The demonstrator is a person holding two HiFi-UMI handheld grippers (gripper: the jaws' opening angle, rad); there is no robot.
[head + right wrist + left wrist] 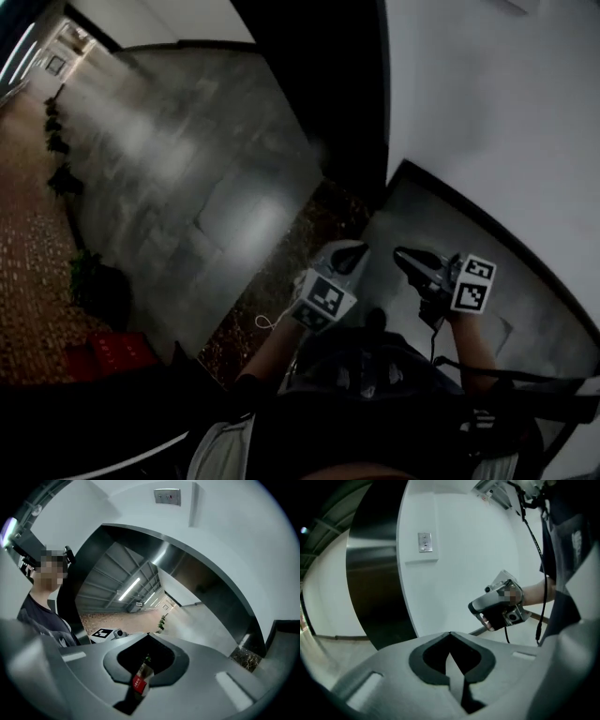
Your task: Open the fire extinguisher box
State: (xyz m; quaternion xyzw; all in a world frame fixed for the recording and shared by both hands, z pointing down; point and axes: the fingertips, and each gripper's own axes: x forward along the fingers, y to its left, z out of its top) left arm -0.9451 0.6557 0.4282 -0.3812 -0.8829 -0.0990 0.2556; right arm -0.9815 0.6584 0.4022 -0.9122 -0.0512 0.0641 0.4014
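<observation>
A low red box, which looks like the fire extinguisher box, stands on the floor by the grey wall at the lower left of the head view. Both grippers are held close to the person's body, well to the right of it and apart from it. My left gripper is shut and empty, its tips meeting in front of a white wall. My right gripper also has its tips together with nothing in them. A sliver of the red box shows through the slot behind its tips.
A long corridor with patterned carpet runs away at the left, with potted plants along the grey wall. A dark doorway and a white wall lie ahead. A wall plate sits on the white wall.
</observation>
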